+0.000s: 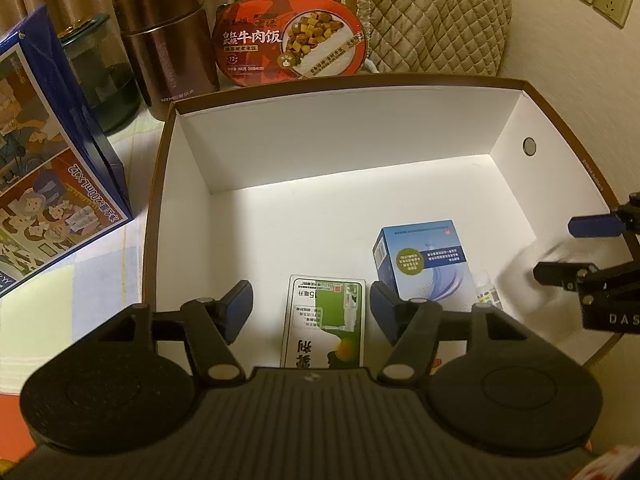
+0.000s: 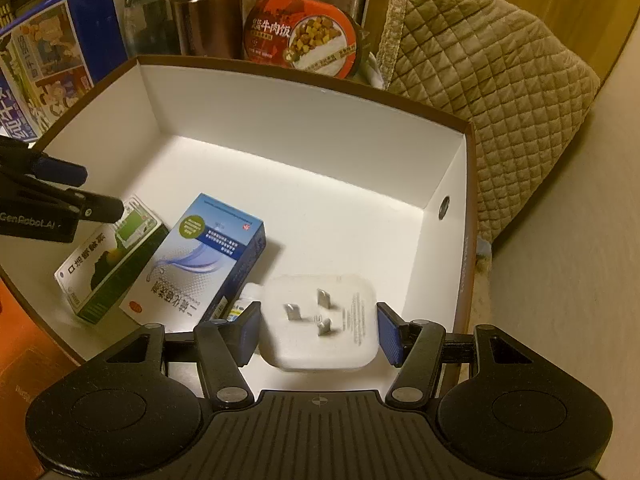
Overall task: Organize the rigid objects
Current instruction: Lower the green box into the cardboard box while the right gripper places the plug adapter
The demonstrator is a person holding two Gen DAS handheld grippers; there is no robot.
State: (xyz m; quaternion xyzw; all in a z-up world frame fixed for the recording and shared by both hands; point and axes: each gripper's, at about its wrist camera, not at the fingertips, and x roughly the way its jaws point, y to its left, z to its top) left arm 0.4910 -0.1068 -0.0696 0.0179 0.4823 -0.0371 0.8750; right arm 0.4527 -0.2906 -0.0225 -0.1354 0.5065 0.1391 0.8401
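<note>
The open box (image 1: pixel 560 128), white inside with a brown rim, serves as the collecting place, and everything is told here relative to it. The left gripper (image 1: pixel 312 308) hangs over its near wall with the fingers spread wide; the green-and-white carton (image 1: pixel 326 320) lies flat on the box floor between them, clear of both pads, so it looks set down and let go rather than carried. It lies on its broad face, likely so it cannot tip.

Just beside it, further along the near part of the floor, the blue carton (image 2: pixel 208 256) lies on its side, and a small white bottle (image 2: pixel 244 304) is tucked against its end, partly hidden.

The right gripper (image 2: pixel 318 328) hangs over the box's near right corner with a white plug adapter (image 2: pixel 320 320) between its blue pads, prongs facing up. The pads sit against its two flat sides, which reads as a pinch across the widest stable faces, though blur leaves it unclear whether the adapter already rests on the floor. Bringing it in beside the bottle would keep the small items grouped at one end and the far half of the floor free.

Behind the box's far wall stand a brown metal canister (image 1: pixel 168 40) and a red meal tray (image 1: pixel 288 36), outside the box and possibly next.
</note>
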